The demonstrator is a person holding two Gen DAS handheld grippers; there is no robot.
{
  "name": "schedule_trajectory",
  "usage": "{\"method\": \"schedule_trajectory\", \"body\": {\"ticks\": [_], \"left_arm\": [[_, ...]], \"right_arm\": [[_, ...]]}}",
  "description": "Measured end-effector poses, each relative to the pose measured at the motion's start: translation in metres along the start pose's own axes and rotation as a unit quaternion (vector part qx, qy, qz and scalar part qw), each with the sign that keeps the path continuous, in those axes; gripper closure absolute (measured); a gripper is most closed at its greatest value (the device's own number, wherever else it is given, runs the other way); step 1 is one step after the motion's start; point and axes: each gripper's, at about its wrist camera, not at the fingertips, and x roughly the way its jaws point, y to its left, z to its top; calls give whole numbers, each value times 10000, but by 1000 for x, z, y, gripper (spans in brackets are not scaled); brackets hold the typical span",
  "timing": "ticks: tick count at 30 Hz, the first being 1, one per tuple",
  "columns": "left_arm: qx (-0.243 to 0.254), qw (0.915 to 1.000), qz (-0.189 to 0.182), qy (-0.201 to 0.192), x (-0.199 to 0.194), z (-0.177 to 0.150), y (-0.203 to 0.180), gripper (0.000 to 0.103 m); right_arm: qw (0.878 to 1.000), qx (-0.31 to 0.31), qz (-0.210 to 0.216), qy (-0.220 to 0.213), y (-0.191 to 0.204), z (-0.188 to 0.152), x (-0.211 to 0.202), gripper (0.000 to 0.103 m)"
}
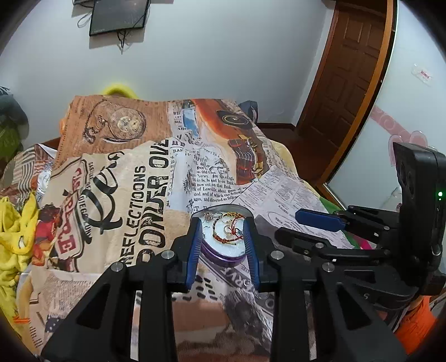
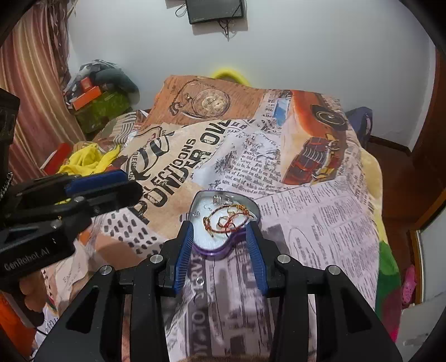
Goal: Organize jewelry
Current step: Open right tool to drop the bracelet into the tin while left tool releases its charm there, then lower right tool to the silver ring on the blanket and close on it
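A heart-shaped purple tin point(image 1: 220, 254) point(image 2: 217, 252) lies open on the printed blanket. Inside it lie red and gold thread bracelets point(image 1: 227, 229) point(image 2: 225, 218) and small silver rings point(image 1: 213, 215) point(image 2: 220, 199). A small clear ring point(image 2: 200, 281) lies on the blanket just in front of the tin. My left gripper point(image 1: 223, 222) is open above the tin and holds nothing; it also shows in the right wrist view point(image 2: 111, 183). My right gripper point(image 2: 220, 227) is open above the tin's near end, empty; it shows in the left wrist view point(image 1: 301, 222).
The blanket point(image 2: 306, 195) covers a bed. Yellow cloth point(image 2: 86, 160) and boxes point(image 2: 89, 94) lie at the left. A wooden door point(image 1: 348, 78) stands at the right, a wall screen point(image 2: 214, 11) on the far wall. Pink sandals point(image 2: 408, 284) sit on the floor.
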Motion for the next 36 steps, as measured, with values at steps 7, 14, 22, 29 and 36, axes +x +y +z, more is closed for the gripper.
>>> {"method": "schedule_trajectory", "body": {"ticks": [7, 14, 22, 29, 36], "left_arm": [[8, 10000, 86, -9, -23, -15, -1, 66], [-54, 9997, 161, 187, -25, -37, 3, 66], [-56, 9983, 227, 536, -10, -65, 8, 66], [-152, 9969, 213, 740, 3, -78, 16, 66], [-235, 9956, 247, 868, 17, -80, 24, 66]], "right_arm": [[9999, 16, -104, 21, 2, -17, -14, 67], [9994, 11, -133, 314, 6, -41, -7, 67], [9970, -116, -81, 767, 15, -66, 18, 67], [9941, -164, -53, 1073, 20, -75, 46, 67], [9956, -241, -137, 895, 23, -79, 53, 68]]}}
